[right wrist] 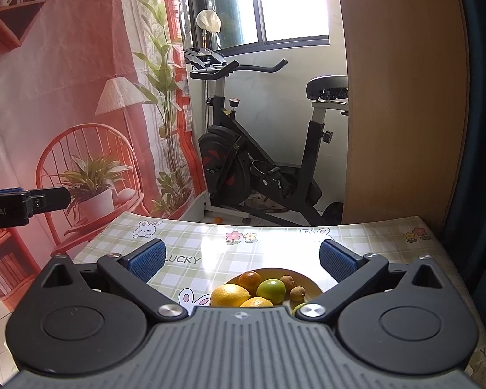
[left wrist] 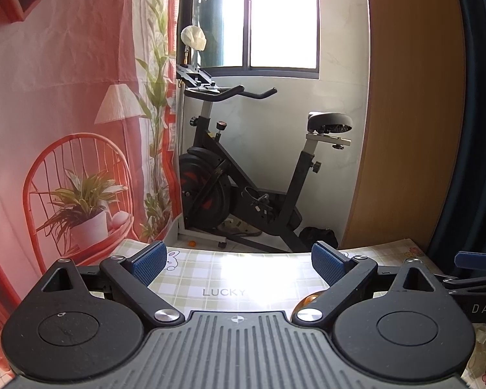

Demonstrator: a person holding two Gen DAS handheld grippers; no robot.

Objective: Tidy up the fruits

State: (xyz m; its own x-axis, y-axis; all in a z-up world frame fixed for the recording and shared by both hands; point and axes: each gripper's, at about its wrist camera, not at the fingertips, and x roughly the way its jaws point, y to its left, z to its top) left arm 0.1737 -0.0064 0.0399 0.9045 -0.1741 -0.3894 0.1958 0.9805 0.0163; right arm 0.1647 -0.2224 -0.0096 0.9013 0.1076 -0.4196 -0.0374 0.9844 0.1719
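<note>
A yellow plate (right wrist: pixel 307 281) sits on the checked tablecloth (right wrist: pixel 210 246), just under my right gripper (right wrist: pixel 241 261). It holds two lemons (right wrist: pixel 229 294), an orange (right wrist: pixel 248 279), a green citrus (right wrist: pixel 271 290) and two small brown fruits (right wrist: pixel 297 292). The right gripper is open above the plate with nothing between its blue pads (right wrist: pixel 147 261). My left gripper (left wrist: pixel 239 264) is also open and empty over the cloth. In the left wrist view only a sliver of an orange fruit (left wrist: pixel 308 300) shows beside its right finger. The right gripper's finger (left wrist: pixel 474 259) reaches in at that view's right edge.
The table's far edge (right wrist: pixel 259 225) gives onto an exercise bike (right wrist: pixel 259 149) under a window. A printed red backdrop (right wrist: pixel 64 113) hangs on the left and a wooden panel (right wrist: pixel 401 97) stands on the right. A small orange ball (right wrist: pixel 217 219) lies on the floor.
</note>
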